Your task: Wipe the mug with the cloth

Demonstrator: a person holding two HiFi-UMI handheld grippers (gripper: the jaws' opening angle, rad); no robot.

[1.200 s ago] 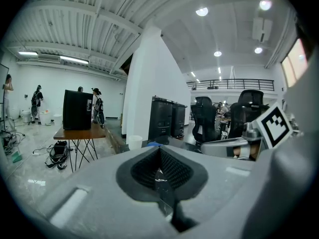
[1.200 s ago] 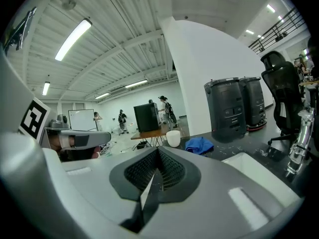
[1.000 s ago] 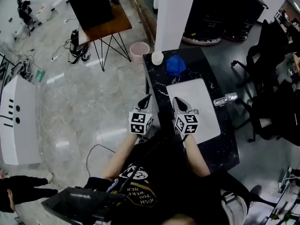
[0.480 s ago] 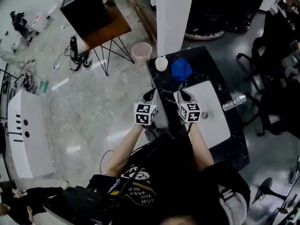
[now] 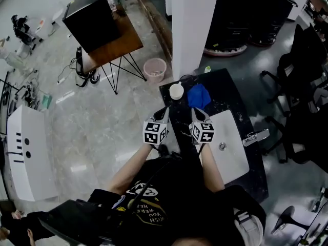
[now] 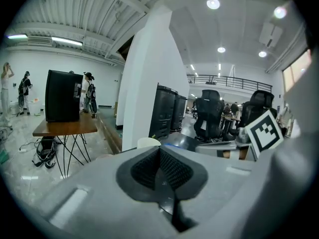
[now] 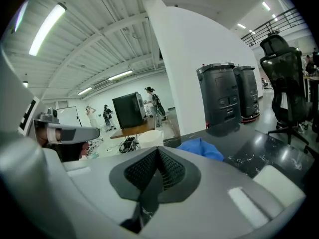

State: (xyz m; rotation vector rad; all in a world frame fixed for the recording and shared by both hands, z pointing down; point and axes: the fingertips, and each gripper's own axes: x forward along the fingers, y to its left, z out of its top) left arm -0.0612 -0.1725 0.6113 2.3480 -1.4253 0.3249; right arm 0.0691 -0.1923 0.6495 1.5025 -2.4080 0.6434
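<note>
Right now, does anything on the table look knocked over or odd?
A clear bottle-like thing lies on its side at the dark marble table's right edge. The white mug stands upright beside the crumpled blue cloth.

Both grippers have advanced along the dark table [image 5: 231, 97] toward its far end. The left gripper [image 5: 162, 111] and right gripper [image 5: 198, 113] are now near the white mug [image 5: 176, 91] and blue cloth [image 5: 199, 95]; earlier they were well apart from them.

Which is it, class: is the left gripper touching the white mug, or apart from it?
Apart. The head view shows a stretch of dark table between the left gripper and the white mug; its jaws are together, holding nothing.
</note>
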